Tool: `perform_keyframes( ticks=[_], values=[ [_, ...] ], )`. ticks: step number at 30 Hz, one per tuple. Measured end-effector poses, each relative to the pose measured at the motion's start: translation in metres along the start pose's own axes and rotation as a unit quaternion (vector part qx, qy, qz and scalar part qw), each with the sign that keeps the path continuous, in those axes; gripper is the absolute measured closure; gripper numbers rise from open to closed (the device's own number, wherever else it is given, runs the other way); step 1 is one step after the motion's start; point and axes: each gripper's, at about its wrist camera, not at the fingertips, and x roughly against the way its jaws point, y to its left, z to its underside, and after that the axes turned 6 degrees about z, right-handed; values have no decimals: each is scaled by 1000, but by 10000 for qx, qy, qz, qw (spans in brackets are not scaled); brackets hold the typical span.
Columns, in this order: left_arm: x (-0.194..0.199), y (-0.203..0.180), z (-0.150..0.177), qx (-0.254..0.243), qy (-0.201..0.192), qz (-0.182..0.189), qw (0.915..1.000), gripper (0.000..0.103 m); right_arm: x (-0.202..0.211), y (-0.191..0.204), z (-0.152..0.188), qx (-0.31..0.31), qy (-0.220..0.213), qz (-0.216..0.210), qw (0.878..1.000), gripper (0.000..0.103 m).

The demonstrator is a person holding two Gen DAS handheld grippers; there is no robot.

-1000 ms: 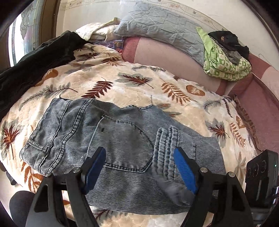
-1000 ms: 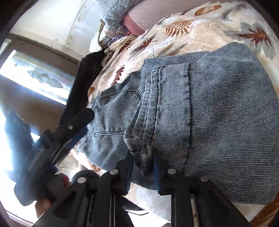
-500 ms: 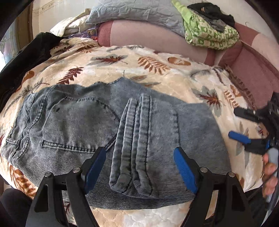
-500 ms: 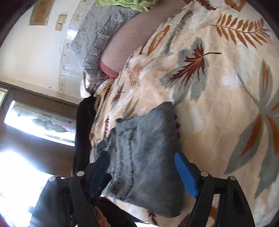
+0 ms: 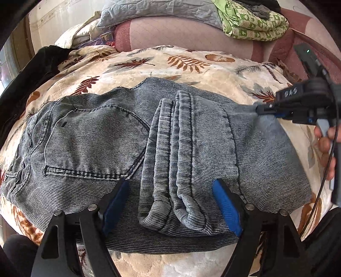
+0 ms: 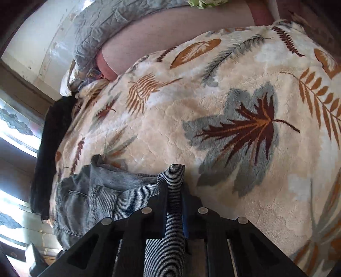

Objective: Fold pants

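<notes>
One pair of grey-blue pants [image 5: 89, 136] lies folded across the near half of the leaf-print blanket [image 5: 191, 61] on the bed, the leg ends [image 5: 177, 162] doubled back over the middle and reaching almost to the blanket's near edge. The left gripper [image 5: 170, 204] tilts steeply down over that near edge, its blue pads [image 5: 226, 204] standing wide on either side of the leg ends and pressing on nothing. At the far right corner of the pants the right gripper [image 5: 266, 110] comes in from the side, a hand [image 5: 326, 147] wrapped round its handle. Its own camera shows what the left view cannot: a ridge of striped denim [image 6: 173, 191] caught between the two narrow-set fingers, which are closing on it, with bare blanket beyond. The left view alone takes in the pillow [image 5: 162, 10], a green patterned cloth [image 5: 253, 23] and dark clothing [image 5: 32, 74] along the blanket's far and left edges.
</notes>
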Motion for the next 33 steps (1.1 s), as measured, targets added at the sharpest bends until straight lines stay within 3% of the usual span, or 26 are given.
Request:
perform_keyframes(
  ticks=[1,3,5,7,9,13,15,18,21,24,27,33],
  values=[
    [0,0,0,-6,9,-12,10000,21,-5,-1,5,17,-36,94,9999,86],
    [1,0,-2,5,38,-10,10000,21,2,-10,7,-271,-140,-198,9993,82],
    [5,3,-5,95,45,84,9999,21,20,-23,13,-637,-183,-413,9969,64],
    [13,8,-9,224,-134,129,9996,21,48,-26,25,-623,-393,-680,9950,63],
    [19,15,-16,339,-277,104,9990,21,70,-25,45,-767,-396,-1241,9885,63],
    [14,25,-25,500,-168,87,9986,21,64,-19,92,-1197,256,-2296,9656,63],
    [2,27,-22,460,93,-4,9989,21,42,-17,112,-1239,644,-2153,9665,63],
    [-4,17,-16,4,19,-249,9997,21,32,-30,128,-1448,576,-2118,9648,79],
    [8,22,-18,264,10,-106,9996,21,41,-27,121,-1368,671,-2073,9663,76],
    [30,16,-10,122,-360,-70,9993,21,63,-15,105,-978,390,-1887,9764,71],
    [31,12,4,22,-237,18,9997,21,77,7,76,-545,190,-1817,9817,64],
    [23,16,18,119,-273,168,9994,21,44,86,9,491,733,-1574,9836,64]
  ],
)
